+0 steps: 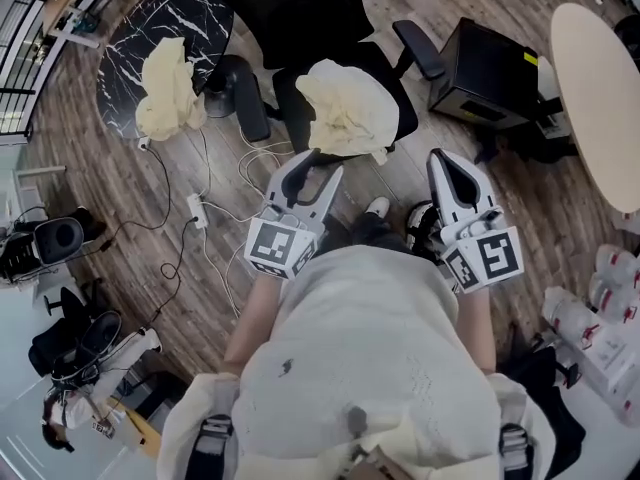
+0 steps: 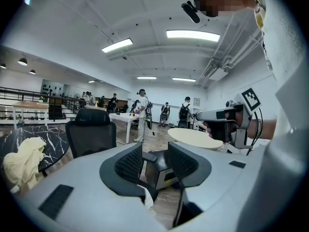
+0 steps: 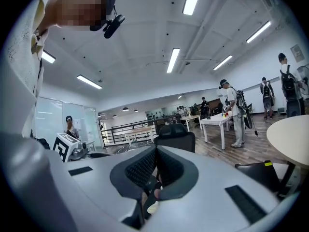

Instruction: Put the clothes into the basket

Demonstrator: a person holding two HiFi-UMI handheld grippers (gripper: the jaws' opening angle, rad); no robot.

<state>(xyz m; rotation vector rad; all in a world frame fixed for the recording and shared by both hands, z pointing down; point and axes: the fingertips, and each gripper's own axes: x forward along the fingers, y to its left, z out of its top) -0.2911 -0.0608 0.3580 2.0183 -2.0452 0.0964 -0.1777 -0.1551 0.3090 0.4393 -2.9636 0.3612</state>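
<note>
A cream garment (image 1: 346,109) lies bunched on the seat of a black office chair (image 1: 300,8), just beyond both grippers. A second cream garment (image 1: 169,88) (image 2: 21,161) is heaped on a round black marble table (image 1: 140,38). My left gripper (image 1: 312,166) (image 2: 154,151) points at the chair with its jaws apart and nothing between them. To its right, my right gripper (image 1: 447,163) (image 3: 155,151) has its jaws together and holds nothing. No basket shows in any view.
A black box (image 1: 490,73) stands on the wood floor right of the chair, beside a round beige table (image 1: 600,98). A power strip with cables (image 1: 197,210) lies on the floor at the left. White packages (image 1: 605,318) sit at the right. People stand far off.
</note>
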